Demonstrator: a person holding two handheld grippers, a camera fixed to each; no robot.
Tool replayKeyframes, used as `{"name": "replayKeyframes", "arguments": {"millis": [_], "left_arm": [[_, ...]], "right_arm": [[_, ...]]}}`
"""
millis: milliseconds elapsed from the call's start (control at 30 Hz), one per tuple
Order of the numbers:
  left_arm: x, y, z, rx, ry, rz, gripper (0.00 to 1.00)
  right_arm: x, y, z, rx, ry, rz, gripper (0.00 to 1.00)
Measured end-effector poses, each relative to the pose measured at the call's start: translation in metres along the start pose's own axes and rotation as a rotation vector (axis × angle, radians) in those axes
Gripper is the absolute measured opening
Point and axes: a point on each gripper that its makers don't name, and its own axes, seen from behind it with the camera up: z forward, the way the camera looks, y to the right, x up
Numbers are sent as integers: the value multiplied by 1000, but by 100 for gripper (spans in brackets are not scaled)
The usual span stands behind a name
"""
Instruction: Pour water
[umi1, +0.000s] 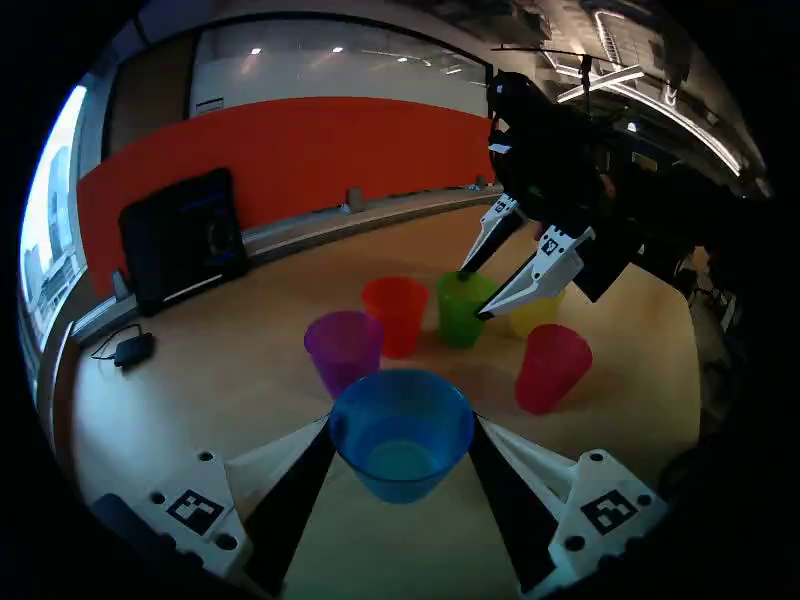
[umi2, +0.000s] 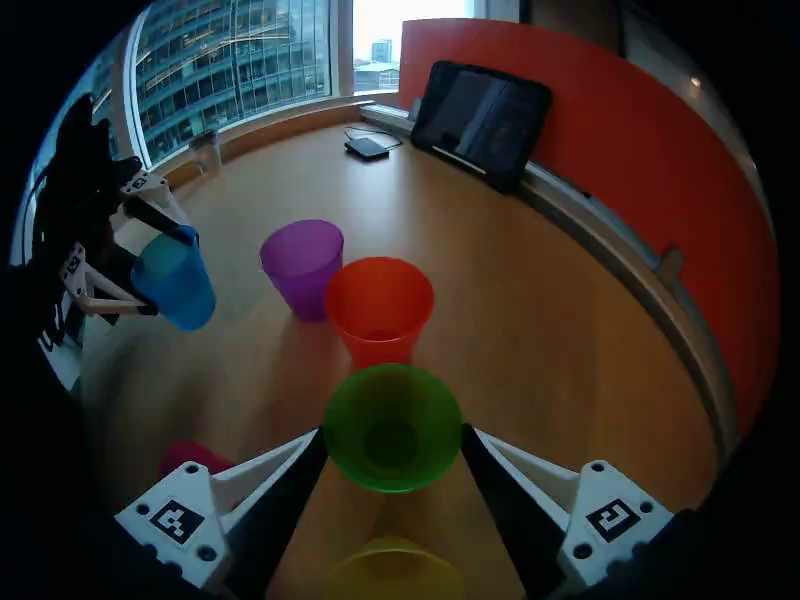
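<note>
Now L gripper (umi1: 400, 422) on blue cup (umi1: 401, 455), R gripper (umi2: 392, 432) on green cup (umi2: 390, 405)

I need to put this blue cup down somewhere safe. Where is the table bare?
Bare table lies between the purple cup and the tablet, near the adapter, and between the orange cup and the wall ledge. It is crowded just ahead of the held blue cup, where those two, the green cup, yellow cup and red cup cluster.

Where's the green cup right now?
In the right gripper view the green cup sits bottom centre, gripped by the right claw, with the orange cup just beyond it and the yellow cup nearer the camera.
</note>
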Motion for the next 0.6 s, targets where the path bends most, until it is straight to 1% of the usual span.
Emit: {"name": "replayKeyframes", "arguments": {"millis": [200,267,300,333,600], "left_arm": [[3,-2,-3,6,12,-3,88],[4,-3,-4,7,16,-4,88],[4,-3,-4,7,17,-5,89],[5,-3,-4,8,19,-5,89],[8,-3,-7,11,30,-7,89]], "right_arm": [[-4,0,6,2,-13,15,100],[-5,-1,8,5,-17,22,97],[-6,-2,9,7,-19,25,94],[-5,-2,9,7,-14,28,91],[-1,-6,8,7,31,42,90]]}}
